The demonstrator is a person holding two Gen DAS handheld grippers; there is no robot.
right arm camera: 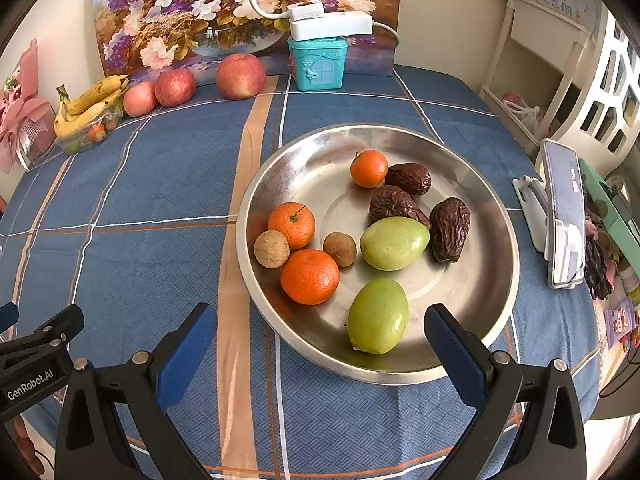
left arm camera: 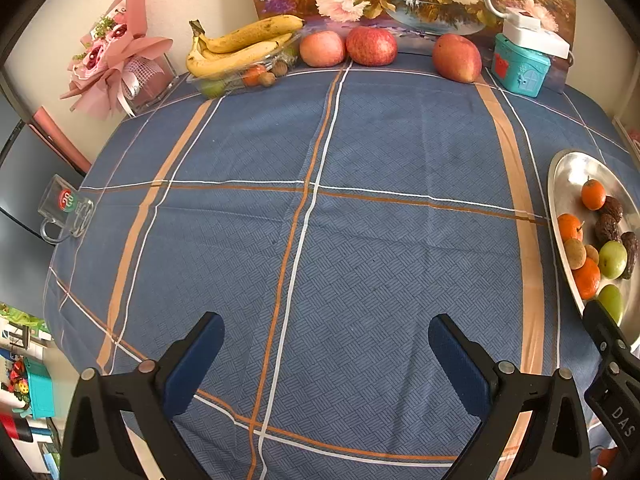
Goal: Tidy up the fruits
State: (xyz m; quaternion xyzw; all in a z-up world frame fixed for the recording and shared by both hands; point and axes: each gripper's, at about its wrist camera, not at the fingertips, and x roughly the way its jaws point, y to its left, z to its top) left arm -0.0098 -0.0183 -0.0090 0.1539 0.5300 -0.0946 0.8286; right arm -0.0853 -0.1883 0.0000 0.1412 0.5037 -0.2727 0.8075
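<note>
Hanging wide apart over the desk, both tongs hold nothing. The right tongs sit just above the near rim of the silver plate. Closest to them, almost between the two blue pads, lies a green fruit. A little farther off are a big orange and a second green fruit. Past those sit two small brown balls, two more oranges and three wrinkly dark dates, all mixed up in the plate.

The left tongs float over bare blue cloth, with the plate off to their right side. Far ahead of them, by the wall, are bananas on a clear tray and three red apples in a row.

I cannot tell if the fruits in the plate are waiting to be sorted or were put there already.

To grab a fruit well, it helps to go slow, keep the pads on both round sides, and squeeze softly so it does not roll or get squashed. The shiny plate may slide, so pushing on its rim is a bad idea.
</note>
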